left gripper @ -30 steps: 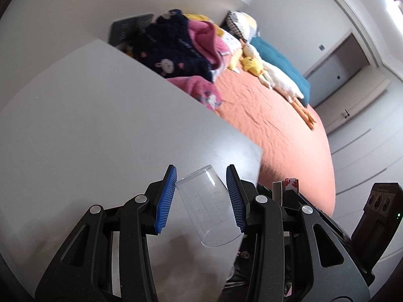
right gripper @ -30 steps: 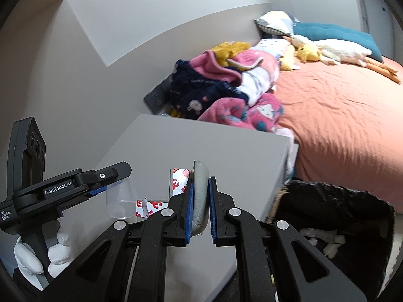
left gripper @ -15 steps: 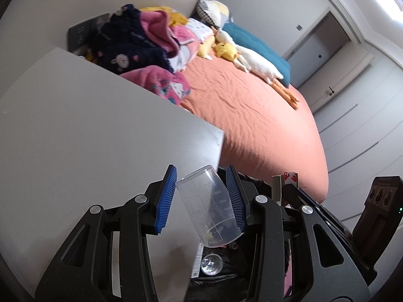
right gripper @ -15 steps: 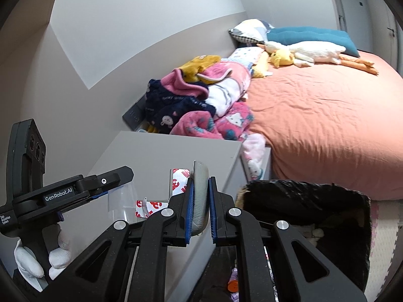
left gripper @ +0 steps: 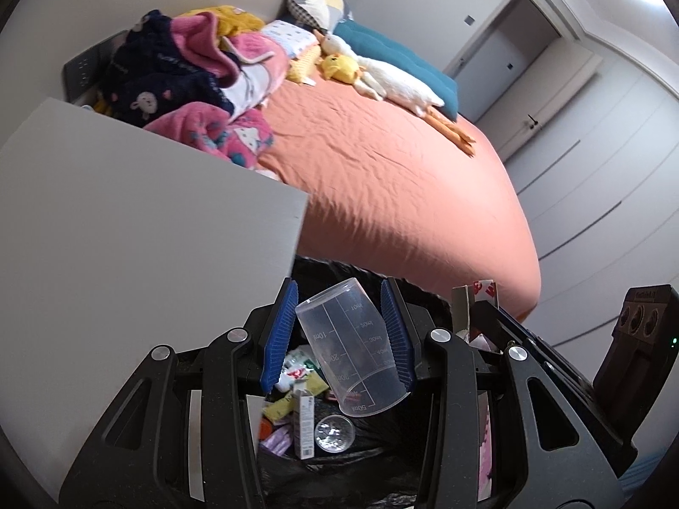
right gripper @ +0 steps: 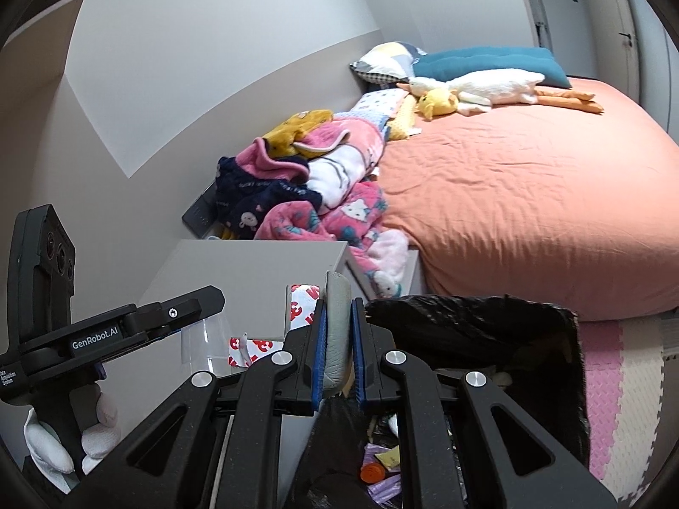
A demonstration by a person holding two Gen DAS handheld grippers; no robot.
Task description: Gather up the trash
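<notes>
With the left gripper (left gripper: 346, 339) holding the cup (left gripper: 354, 350) tilted over the bin (right gripper: 551, 331) and the right gripper (right gripper: 337, 354) clamping a carton (right gripper: 338, 331), open each only once fully above the liner.

You see a bed with an orange sheet (right gripper: 530, 195), a white goose plush (right gripper: 492, 87) beside a yellow duck plush (right gripper: 439, 102), a teal pillow (right gripper: 488, 59), piled clothes (right gripper: 305, 186), and the grey worktop (left gripper: 127, 229).

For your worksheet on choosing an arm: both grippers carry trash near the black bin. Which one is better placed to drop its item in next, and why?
Left, probably. The left gripper holds the clear measuring cup directly over the open bin, with trash visible below. The right gripper, shut on a grey flat piece, sits nearer the bin's edge.
</notes>
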